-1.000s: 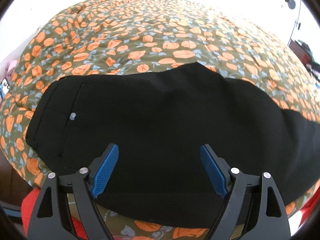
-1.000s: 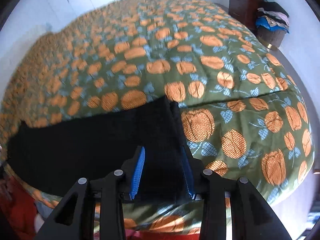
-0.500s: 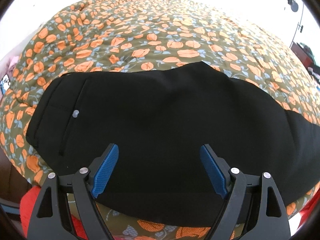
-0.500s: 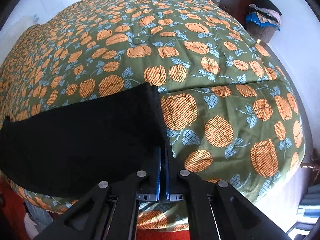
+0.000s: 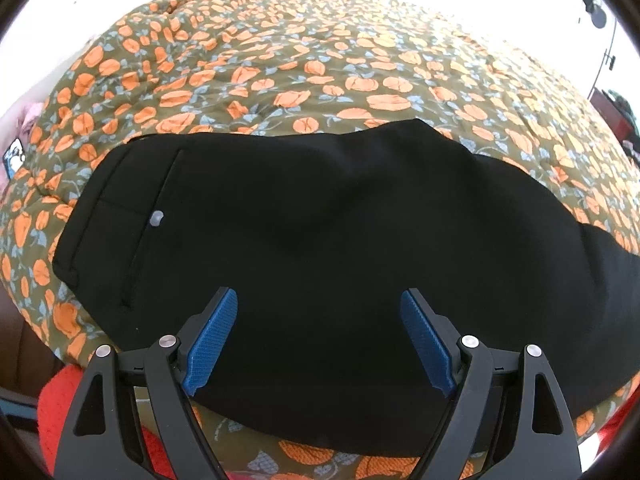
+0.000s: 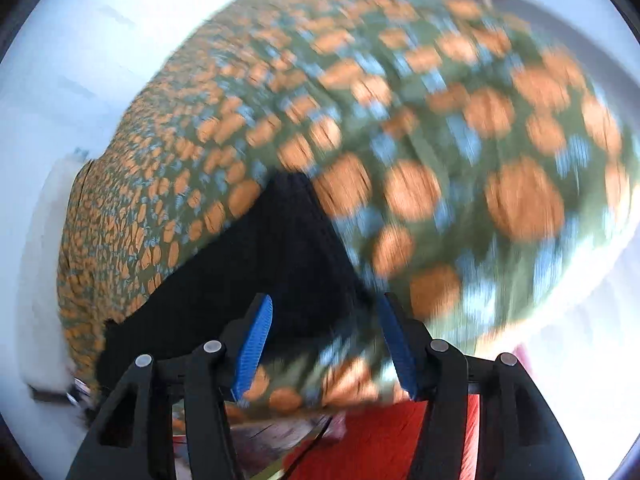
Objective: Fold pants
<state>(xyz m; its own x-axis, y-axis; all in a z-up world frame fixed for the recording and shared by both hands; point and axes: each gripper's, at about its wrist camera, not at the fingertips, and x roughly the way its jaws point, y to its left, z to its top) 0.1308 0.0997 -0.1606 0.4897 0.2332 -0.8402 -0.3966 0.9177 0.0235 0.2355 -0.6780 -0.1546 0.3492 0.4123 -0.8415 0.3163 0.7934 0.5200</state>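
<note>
Since the earlier frames, the right gripper (image 6: 326, 340) has let go of the pants (image 6: 256, 276): half a second back its blue pads were pinched tight on the hem, and its jaws have just been opening, so they now stand partly apart with the hem's corner lying loose between and beyond them, pressed by neither pad. Its view has also swung and rolled, and is heavily blurred. Below the pants, between the pads, only the bedspread (image 6: 460, 152) shows.

By contrast the left gripper (image 5: 318, 342) sits as it did, jaws spread wide, clamped on nothing. Its pads (image 5: 210, 344) hang over the near edge of the pants (image 5: 320, 232); whether they touch the cloth I cannot tell.

Black and flattened, the pants lie across the near side of the bedspread (image 5: 320, 72), which is olive with orange pumpkins. In the left view the waist end, with a pocket slit and a pale button (image 5: 156, 218), is at the pants' left; the legs run off to the right. Something red (image 5: 60, 400) shows just below the bedspread's near edge, beside the left gripper.
</note>
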